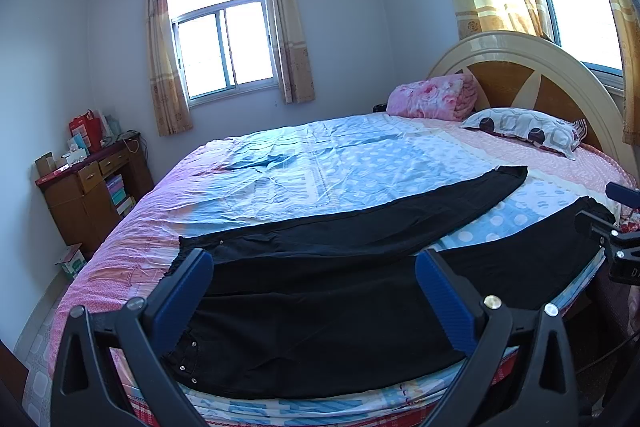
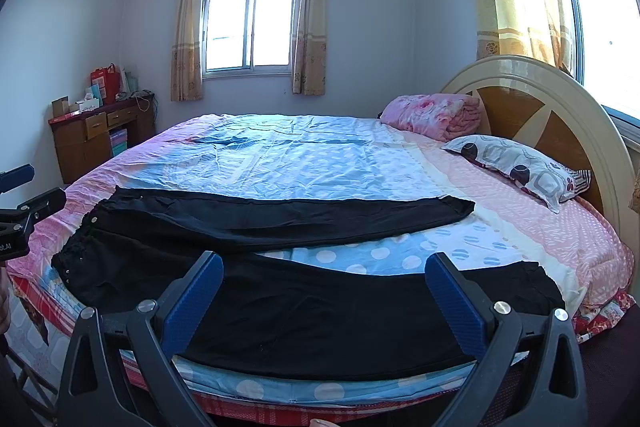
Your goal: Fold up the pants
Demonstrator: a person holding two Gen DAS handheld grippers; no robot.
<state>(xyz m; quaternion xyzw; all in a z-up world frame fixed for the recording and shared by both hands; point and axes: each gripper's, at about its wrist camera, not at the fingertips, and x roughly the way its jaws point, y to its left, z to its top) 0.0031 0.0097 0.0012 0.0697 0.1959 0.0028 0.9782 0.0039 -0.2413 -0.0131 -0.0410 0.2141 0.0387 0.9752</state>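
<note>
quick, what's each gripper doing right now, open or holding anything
Left gripper: tongs open, holding nothing, above the black pants.
Right gripper: tongs open, holding nothing, above the same pants.

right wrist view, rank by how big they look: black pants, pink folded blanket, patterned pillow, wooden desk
1. black pants, by far the largest, though nearest the camera.
2. patterned pillow.
3. pink folded blanket and wooden desk look about alike; the desk stands farther off, so I won't rank them.
</note>
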